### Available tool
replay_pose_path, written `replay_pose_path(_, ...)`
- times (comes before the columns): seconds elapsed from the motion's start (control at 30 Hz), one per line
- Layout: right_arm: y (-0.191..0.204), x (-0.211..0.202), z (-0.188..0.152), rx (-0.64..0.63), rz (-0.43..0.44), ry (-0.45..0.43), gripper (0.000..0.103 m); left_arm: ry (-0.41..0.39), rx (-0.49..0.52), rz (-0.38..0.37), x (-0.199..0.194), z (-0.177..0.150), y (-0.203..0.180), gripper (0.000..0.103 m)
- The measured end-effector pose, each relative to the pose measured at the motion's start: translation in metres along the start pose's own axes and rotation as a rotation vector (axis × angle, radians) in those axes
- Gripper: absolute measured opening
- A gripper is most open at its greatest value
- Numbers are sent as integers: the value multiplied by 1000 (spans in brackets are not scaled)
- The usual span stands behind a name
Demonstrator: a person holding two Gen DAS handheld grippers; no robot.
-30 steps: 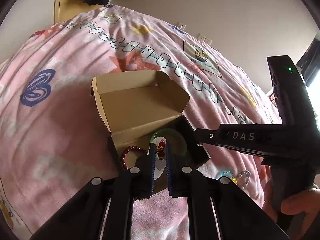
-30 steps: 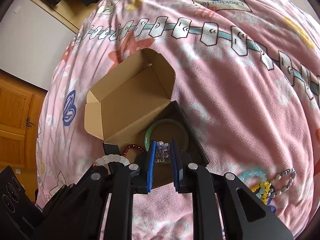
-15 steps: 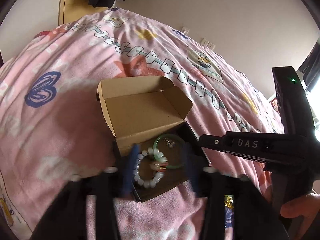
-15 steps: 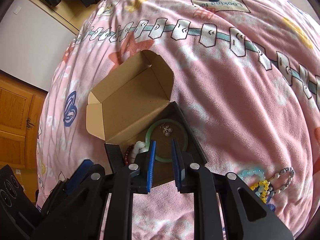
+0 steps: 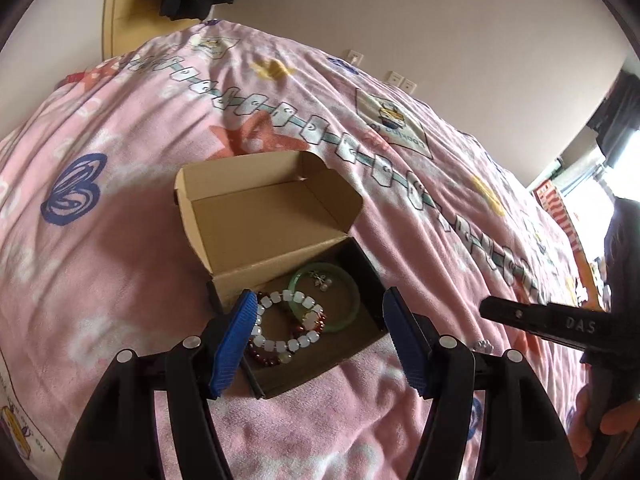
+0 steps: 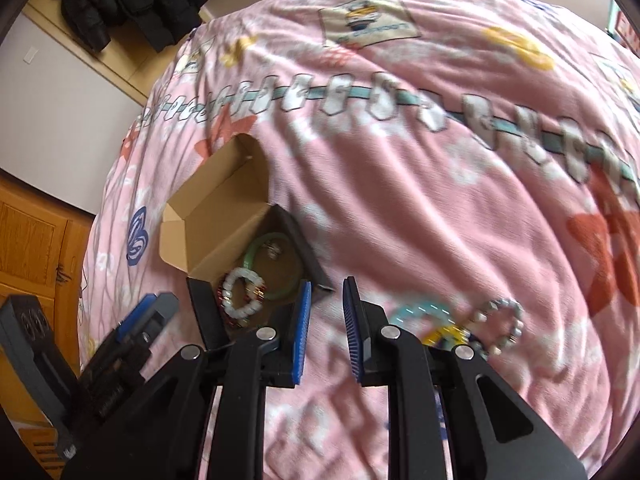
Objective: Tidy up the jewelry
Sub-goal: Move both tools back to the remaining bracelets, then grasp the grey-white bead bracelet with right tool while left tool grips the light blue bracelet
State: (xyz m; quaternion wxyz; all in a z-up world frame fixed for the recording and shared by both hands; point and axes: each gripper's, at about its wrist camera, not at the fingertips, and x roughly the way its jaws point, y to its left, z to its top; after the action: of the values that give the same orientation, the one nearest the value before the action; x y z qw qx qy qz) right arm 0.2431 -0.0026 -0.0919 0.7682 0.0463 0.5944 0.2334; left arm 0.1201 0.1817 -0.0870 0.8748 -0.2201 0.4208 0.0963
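An open cardboard box [image 5: 224, 296] [image 6: 200, 294] lies on the pink blanket. Inside lie a green bangle [image 5: 352, 300] [image 6: 256, 248], a white bead bracelet [image 5: 298, 300] [image 6: 240, 306], a dark red bead bracelet [image 5: 262, 354] and a small silver piece [image 5: 322, 280]. My left gripper [image 5: 322, 344] is open and empty, its blue pads astride the box. My right gripper [image 6: 326, 334] is slightly open and empty, just right of the box. Loose bracelets lie on the blanket to its right: a teal one [image 6: 420, 308], a grey bead one [image 6: 502, 320] and a yellow one [image 6: 444, 334].
The pink patterned blanket [image 5: 120, 240] [image 6: 420, 184] covers the bed. The box's lid flap [image 5: 260, 200] stands open at the back. The right gripper's body [image 5: 560, 324] and a hand [image 5: 600, 432] show at the right of the left wrist view. Wooden cabinet [image 6: 28, 248] at left.
My left gripper opened and dropped the white bead bracelet into the box. My right gripper released the small silver piece inside the bangle, then swung right toward the loose bracelets.
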Motion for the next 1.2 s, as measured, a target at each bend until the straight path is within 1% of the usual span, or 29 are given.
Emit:
replay_pose_path(0.13, -39, -8, -22, 72, -23, 8, 19, 32, 49, -26, 6, -5, -16, 66)
replay_pose_path(0.27, -66, -2, -49, 113, -25, 44, 19, 91, 90, -90, 20, -14, -35, 66)
replay_pose_path(0.33, -76, 4, -57, 134, -27, 54, 19, 120, 102, -117, 29, -19, -43, 66)
replay_pose_path(0.4, -89, 8, -62, 162, -48, 53, 19, 163, 104, -161, 42, -25, -50, 66)
replay_pose_path(0.5, -103, 10, -61, 181, -98, 42, 19, 225, 113, -197, 62, -34, -60, 66)
replay_pose_path(0.53, -109, 11, -59, 187, -115, 39, 22, 246, 123, -198, 71, -38, -64, 66)
replay_pose_path(0.57, -112, 12, -58, 192, -123, 39, 27, 259, 129, -193, 77, -41, -67, 66)
replay_pose_path(0.67, -122, 16, -55, 205, -129, 39, 28, 288, 136, -162, 95, -51, -70, 66)
replay_pose_path(0.73, -127, 19, -53, 214, -127, 37, 28, 311, 110, -181, 105, -54, -68, 66)
replay_pose_path(0.87, -135, 28, -48, 247, -111, 40, 28, 326, 62, -225, 114, -56, -62, 66)
replay_pose_path(1.03, -144, 39, -40, 283, -110, 46, 28, 334, 54, -261, 118, -55, -63, 66)
replay_pose_path(1.1, -145, 43, -37, 291, -112, 45, 28, 338, 64, -258, 122, -56, -67, 66)
replay_pose_path(1.2, -146, 49, -35, 285, -126, 46, 28, 343, 100, -234, 130, -58, -73, 66)
